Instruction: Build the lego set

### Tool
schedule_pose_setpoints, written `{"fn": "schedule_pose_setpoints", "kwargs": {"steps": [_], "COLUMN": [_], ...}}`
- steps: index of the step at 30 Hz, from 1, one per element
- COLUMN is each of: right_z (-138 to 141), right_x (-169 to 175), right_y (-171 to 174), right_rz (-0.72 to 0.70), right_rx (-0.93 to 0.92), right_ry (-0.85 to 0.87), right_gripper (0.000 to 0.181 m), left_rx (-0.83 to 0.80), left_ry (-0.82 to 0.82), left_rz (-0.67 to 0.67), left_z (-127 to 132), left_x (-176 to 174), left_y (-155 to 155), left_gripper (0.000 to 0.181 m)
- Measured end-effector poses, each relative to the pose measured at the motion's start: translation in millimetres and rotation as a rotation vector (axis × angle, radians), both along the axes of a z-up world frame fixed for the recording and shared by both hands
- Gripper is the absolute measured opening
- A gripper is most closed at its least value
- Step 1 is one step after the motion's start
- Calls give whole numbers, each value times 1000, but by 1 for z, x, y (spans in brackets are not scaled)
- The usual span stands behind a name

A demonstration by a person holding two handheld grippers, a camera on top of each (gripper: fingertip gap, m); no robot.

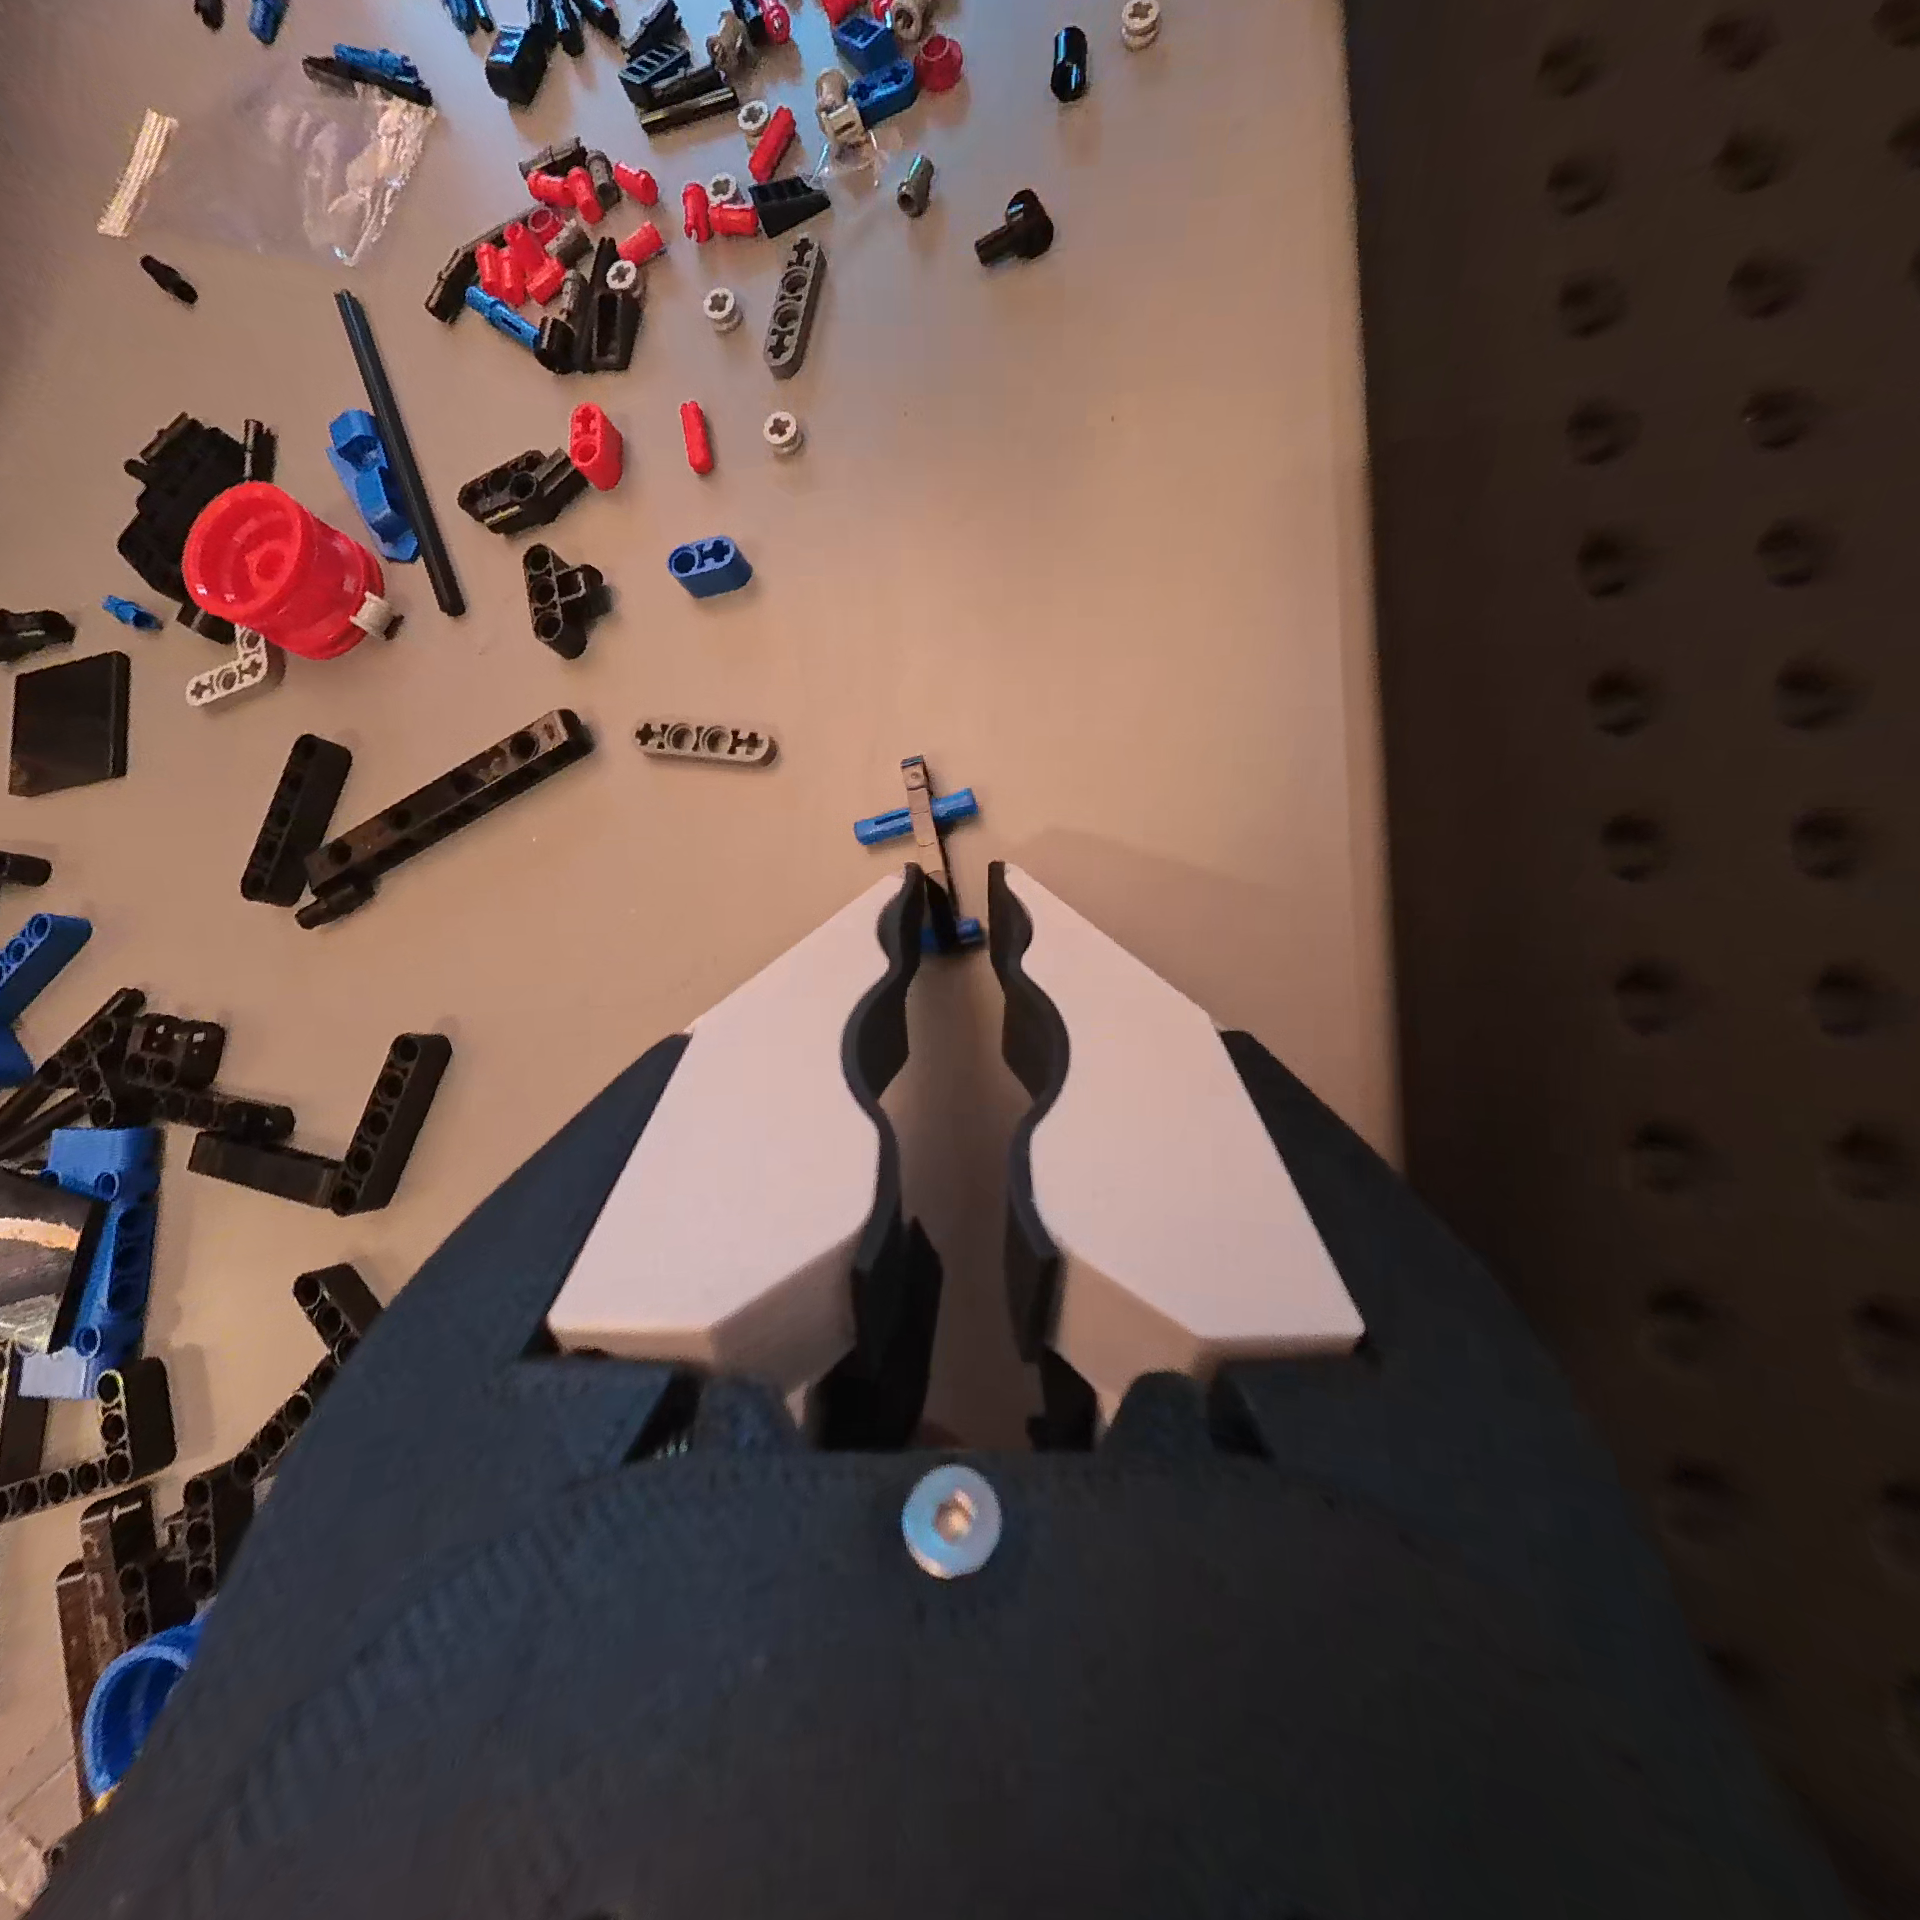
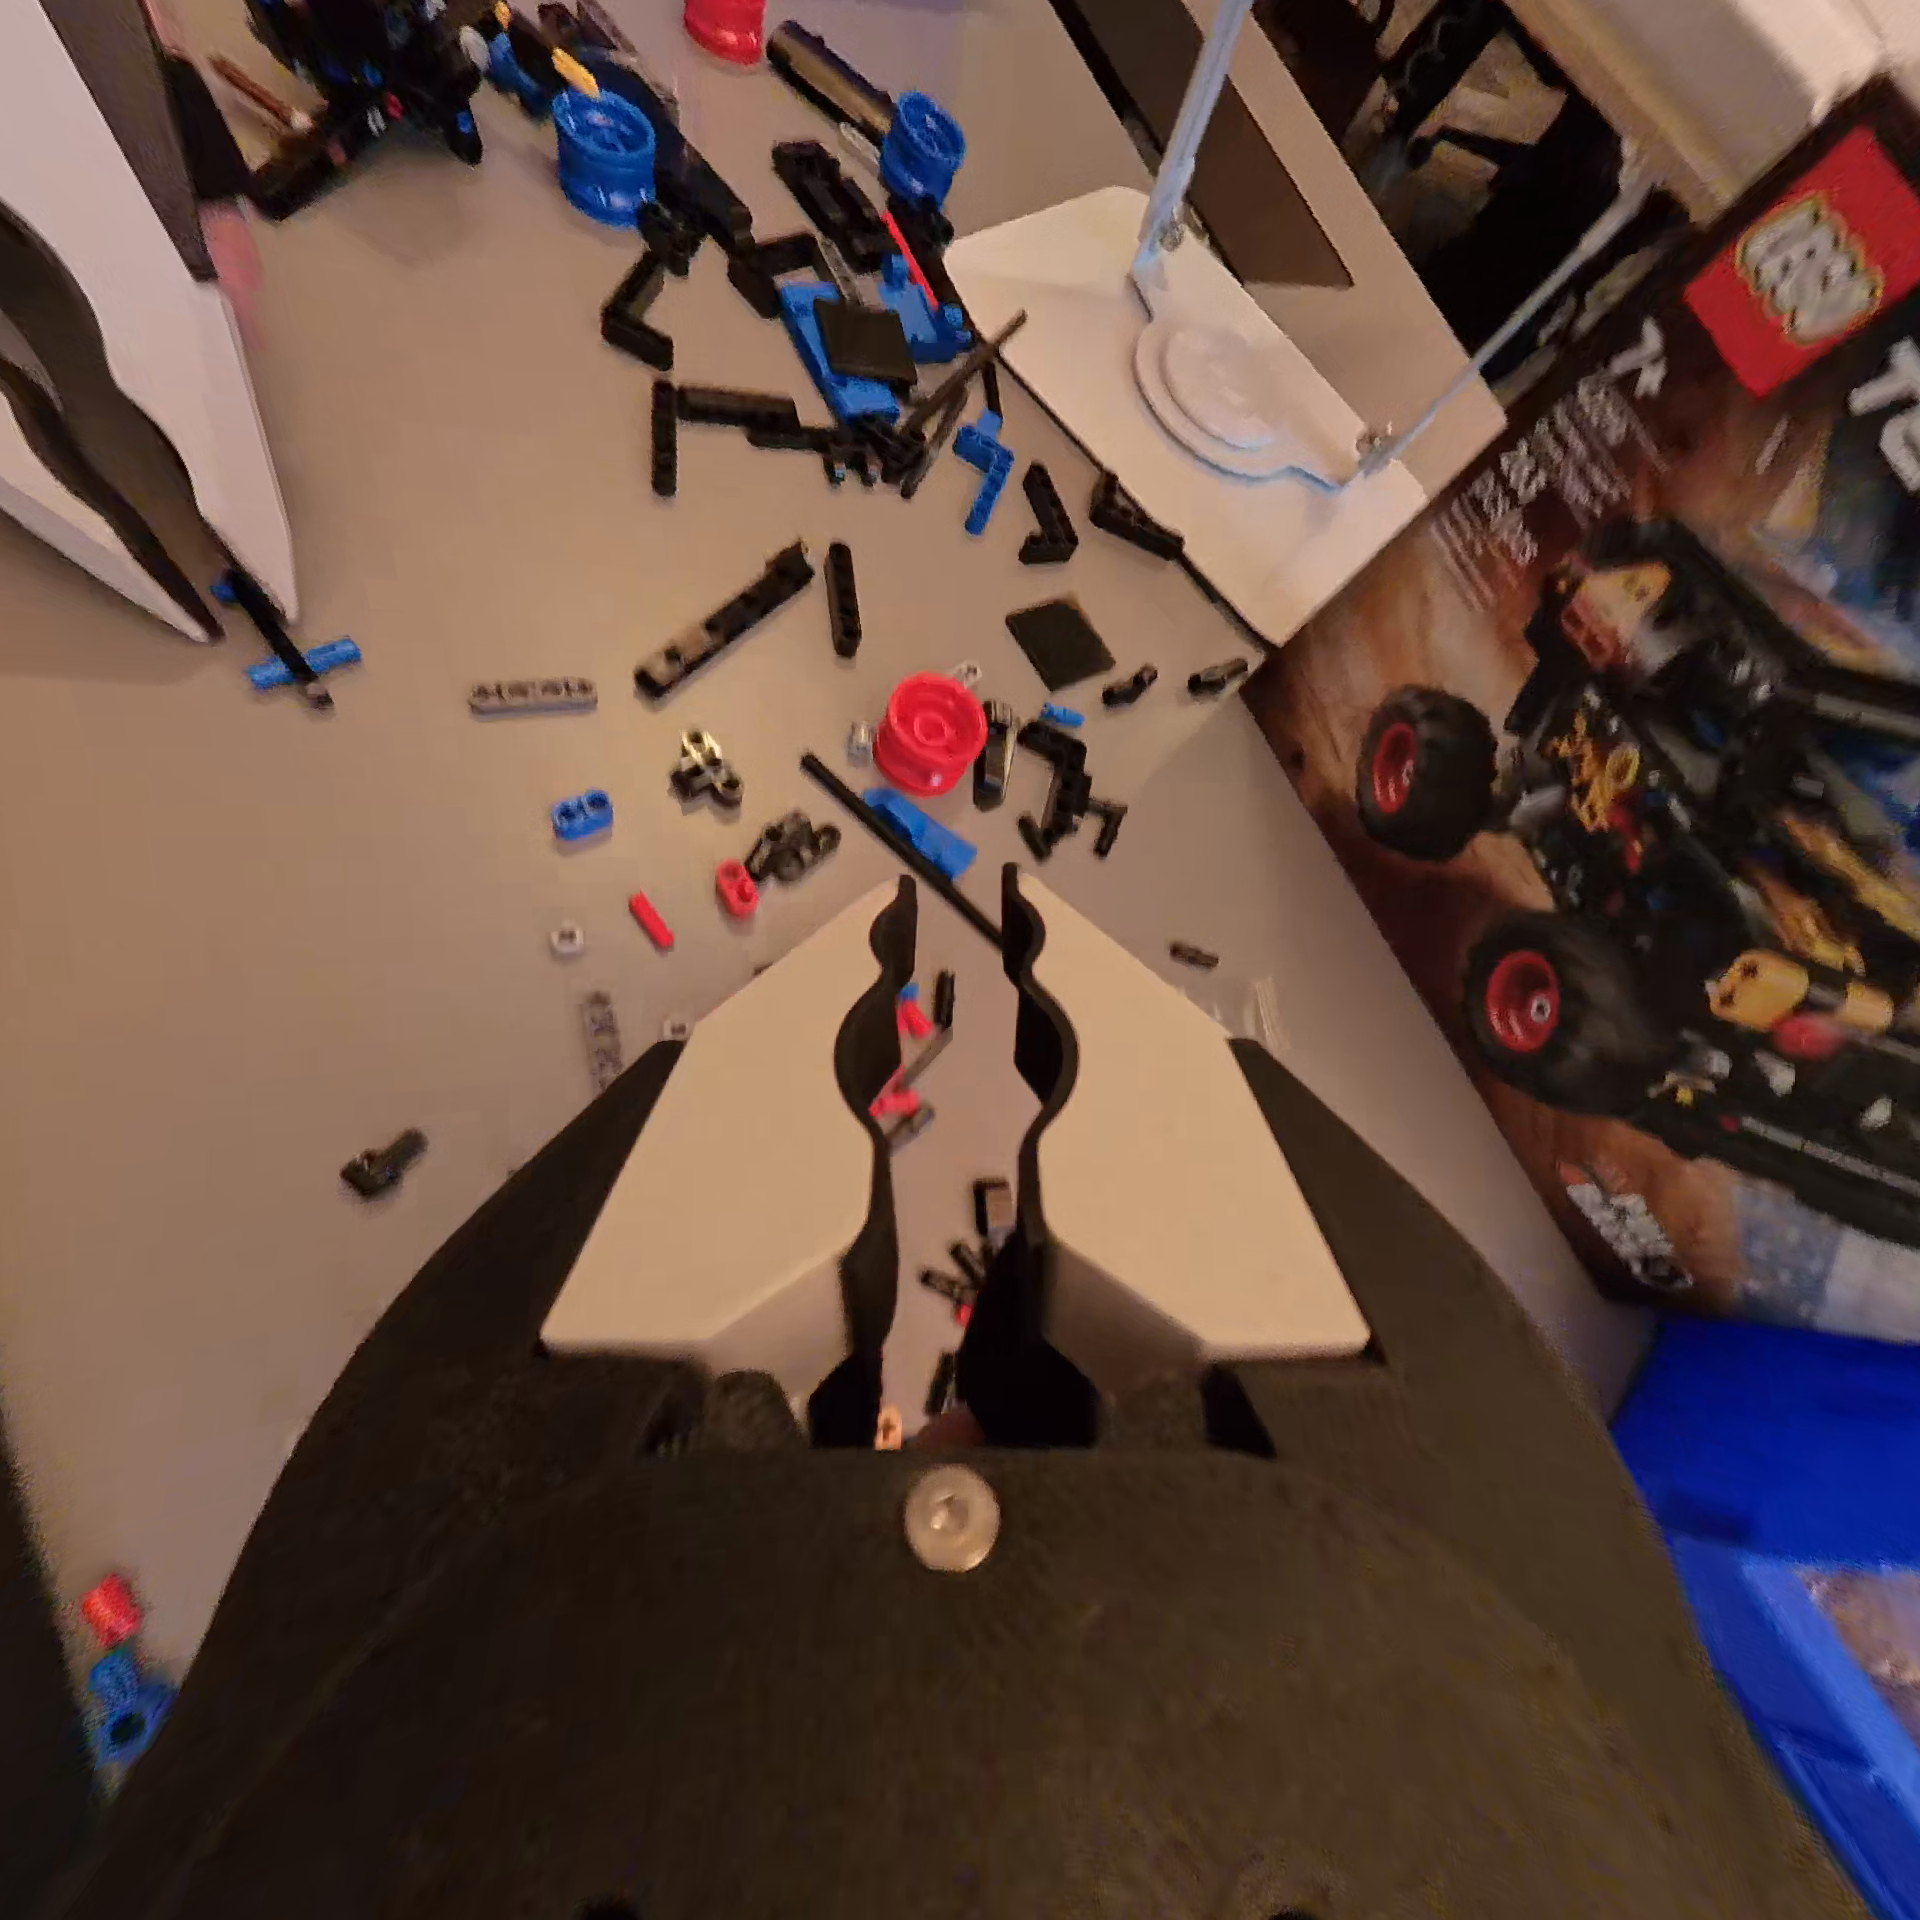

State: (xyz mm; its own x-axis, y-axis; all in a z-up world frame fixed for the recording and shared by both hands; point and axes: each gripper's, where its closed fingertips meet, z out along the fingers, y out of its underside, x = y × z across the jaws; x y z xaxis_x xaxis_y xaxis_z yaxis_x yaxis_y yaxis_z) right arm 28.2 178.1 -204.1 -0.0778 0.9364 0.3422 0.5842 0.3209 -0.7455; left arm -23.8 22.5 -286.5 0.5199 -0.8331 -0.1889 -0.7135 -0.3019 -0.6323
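Beige tabletop (image 1: 1091, 520) filled the left wrist view, strewn on its left half with loose black, blue, red and grey lego pieces, and bordered on the right by a dark perforated panel (image 1: 1662, 727). At the tips of the left tool (image 1: 954, 883) stood a thin black beam (image 1: 928, 821) crossed by blue pins (image 1: 914, 816), with another blue pin lower down between the fingers; the tool was narrowed about the beam's near end, the beam lying against the left fingertip with a slim gap to the right one. A red wheel hub (image 1: 275, 566) lay well to the left, near a long black axle (image 1: 400, 452) and a clear plastic bag (image 1: 312, 156). From the right wrist view, the same beige surface ran back to a white stand base (image 2: 1226, 416) and a lego box (image 2: 1662, 831) propped at the right, with a blue bin (image 2: 1787, 1507) below it. The right tool (image 2: 958, 894) hung above the scattered pieces, its jaws narrowly apart and gripping nothing, while the long black axle (image 2: 899, 847) passed behind its tips. Far to the left, the other tool (image 2: 156, 468) held the small beam assembly (image 2: 291, 655) with its tip resting down at the surface.
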Motion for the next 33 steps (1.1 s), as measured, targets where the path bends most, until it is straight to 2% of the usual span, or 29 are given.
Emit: {"fn": "schedule_pose_setpoints", "kwargs": {"steps": [3, 6, 11, 15, 21, 25, 28, 33], "right_z": [16, 23, -13, -45, -72, -75, -76, -76], "right_x": [-41, -104, -213, -267, -288, -292, -293, -295], "right_y": [-14, -28, -38, -29, -17, -12, -12, -16], "right_rz": [79, 174, 298, 295, 256, 241, 250, 301], "right_rx": [0, 6, 20, -23, -196, -219, -201, -33], "right_ry": [17, -1, -122, -186, -257, -250, -251, -263], "right_gripper": [12, 8, 9, 11, 11, 8, 9, 13], "left_rx": [-4, -2, 0, 5, 17, 10, 10, 14], "left_ry": [-9, -10, -21, -17, 8, -8, -4, 4], "left_rz": [-10, -15, -10, -5, 12, 17, 19, 14], "left_z": [0, 0, 0, 0, 1, 1, 1, 1], "left_x": [4, 6, 4, 2, -5, -6, -7, -6], "left_y": [0, 1, 2, 3, 7, 6, 7, 6], "left_gripper": [7, 7, 9, 11, 13, 13, 14, 13]}}
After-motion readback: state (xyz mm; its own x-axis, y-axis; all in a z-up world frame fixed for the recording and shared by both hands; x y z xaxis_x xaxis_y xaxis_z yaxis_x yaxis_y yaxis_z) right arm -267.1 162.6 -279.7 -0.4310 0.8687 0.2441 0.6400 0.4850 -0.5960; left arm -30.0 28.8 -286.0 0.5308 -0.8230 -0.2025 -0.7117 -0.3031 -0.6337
